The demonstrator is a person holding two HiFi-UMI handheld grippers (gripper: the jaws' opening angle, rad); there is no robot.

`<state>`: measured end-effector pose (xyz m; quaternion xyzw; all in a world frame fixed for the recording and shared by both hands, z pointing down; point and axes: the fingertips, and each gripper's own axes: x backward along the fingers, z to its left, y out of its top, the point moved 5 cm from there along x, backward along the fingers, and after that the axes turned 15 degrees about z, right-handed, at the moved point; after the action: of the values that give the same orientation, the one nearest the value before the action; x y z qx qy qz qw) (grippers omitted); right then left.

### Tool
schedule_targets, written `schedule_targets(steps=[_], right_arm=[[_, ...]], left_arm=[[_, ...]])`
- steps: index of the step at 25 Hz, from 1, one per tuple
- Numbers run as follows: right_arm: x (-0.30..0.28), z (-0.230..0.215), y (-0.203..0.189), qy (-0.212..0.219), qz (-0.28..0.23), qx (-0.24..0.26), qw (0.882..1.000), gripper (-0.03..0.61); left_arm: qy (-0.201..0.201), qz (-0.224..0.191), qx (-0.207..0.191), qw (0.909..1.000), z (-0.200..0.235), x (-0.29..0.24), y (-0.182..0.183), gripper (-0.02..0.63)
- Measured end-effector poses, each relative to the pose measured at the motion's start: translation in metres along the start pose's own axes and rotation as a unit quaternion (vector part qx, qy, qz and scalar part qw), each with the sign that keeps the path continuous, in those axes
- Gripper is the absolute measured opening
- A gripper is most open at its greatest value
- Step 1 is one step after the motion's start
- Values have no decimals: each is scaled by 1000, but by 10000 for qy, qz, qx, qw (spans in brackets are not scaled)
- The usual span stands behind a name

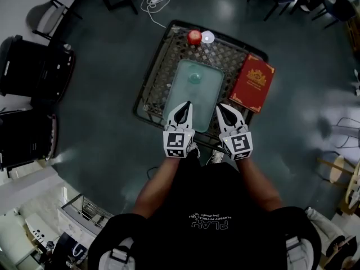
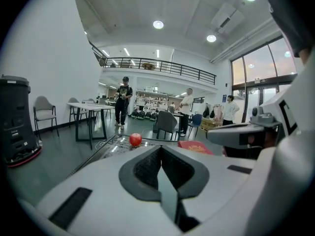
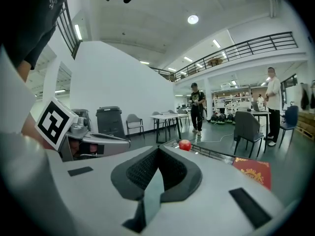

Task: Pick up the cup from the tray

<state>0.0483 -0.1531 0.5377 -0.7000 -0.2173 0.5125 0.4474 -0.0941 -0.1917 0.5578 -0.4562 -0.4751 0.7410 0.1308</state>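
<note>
- Both the left gripper (image 1: 185, 104) and the right gripper (image 1: 221, 108) have their fingers clenched on nothing. Reaching in like this would likely knock over the small pale-green translucent cup (image 1: 195, 77) rather than straddle it.
- The cup sits on the far half of the pale-green rectangular tray (image 1: 175, 97) on the dark lattice worktop (image 1: 163, 61), well apart from both grippers. It is nearly tray-coloured, so its rim is easy to misjudge.

way in: near half of tray (image 1: 205, 97) open, straight run to the cup (image 1: 194, 77) | right: red book (image 1: 252, 83) just beside tray — tight | far end: apple (image 1: 194, 36), white disc (image 1: 208, 36) well behind cup
</note>
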Motion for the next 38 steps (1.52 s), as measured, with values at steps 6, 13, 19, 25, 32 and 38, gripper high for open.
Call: schedule_targets(steps=[6, 13, 19, 25, 32, 38], right_arm=[[-26, 1, -6, -68, 79, -60, 9999, 8], [-53, -3, -4, -90, 160, -124, 9998, 8], [-67, -11, -9, -148, 278, -193, 9993, 8], [-77, -15, -15, -209, 373, -258, 9988, 8], [-84, -17, -27, -252, 480, -317, 9980, 8], [-82, -17, -34, -258, 555, -368, 9974, 8]], left_arm=[[-90, 174, -192, 9996, 14, -29, -8, 8], [41, 399, -384, 9985, 30, -61, -12, 69], [-7, 628, -442, 9970, 39, -91, -17, 291], [-144, 834, -503, 9951, 42, -126, -29, 366], [-131, 919, -588, 9939, 51, -166, -37, 380], [-16, 904, -701, 9934, 51, -187, -36, 394]])
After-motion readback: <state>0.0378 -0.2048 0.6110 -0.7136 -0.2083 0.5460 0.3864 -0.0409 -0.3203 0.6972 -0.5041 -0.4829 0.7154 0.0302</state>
